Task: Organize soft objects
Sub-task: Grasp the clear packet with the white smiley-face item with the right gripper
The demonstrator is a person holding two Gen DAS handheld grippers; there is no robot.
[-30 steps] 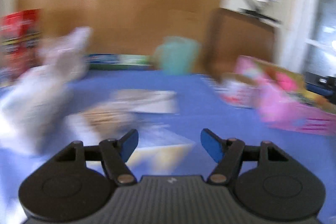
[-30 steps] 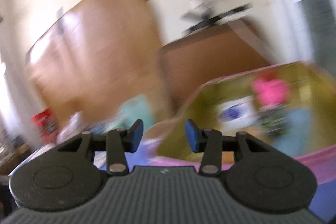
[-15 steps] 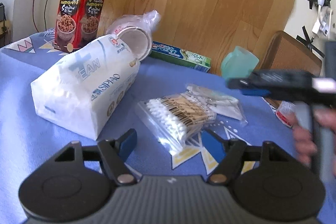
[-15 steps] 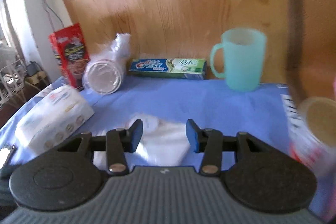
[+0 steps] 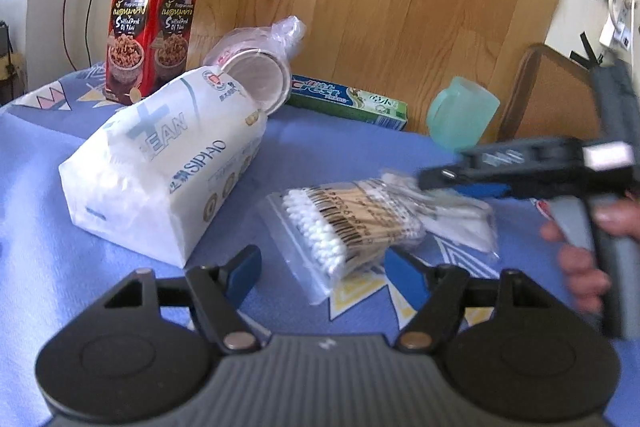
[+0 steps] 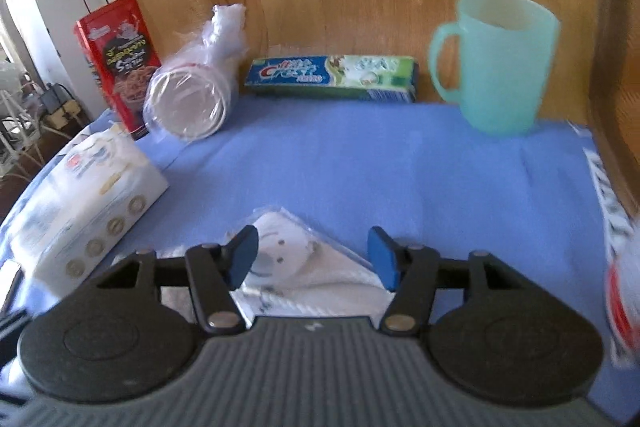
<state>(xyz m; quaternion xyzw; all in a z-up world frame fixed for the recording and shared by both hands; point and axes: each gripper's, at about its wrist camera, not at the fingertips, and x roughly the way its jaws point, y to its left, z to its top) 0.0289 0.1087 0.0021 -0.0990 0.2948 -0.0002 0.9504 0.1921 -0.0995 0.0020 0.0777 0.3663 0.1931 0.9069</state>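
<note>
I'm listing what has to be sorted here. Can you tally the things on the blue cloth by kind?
Cartons: 2, red snack box and toothpaste box
Soft plastic packs: 4, tissue pack, cotton swab bag, white pouch, bagged cup stack
Mugs: 1, green mug
Total: 7

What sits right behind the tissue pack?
Behind the tissue pack lie bagged cups on their side, and a red tin stands upright. The pack hides the cups' lower edge, so contact is unclear.
</note>
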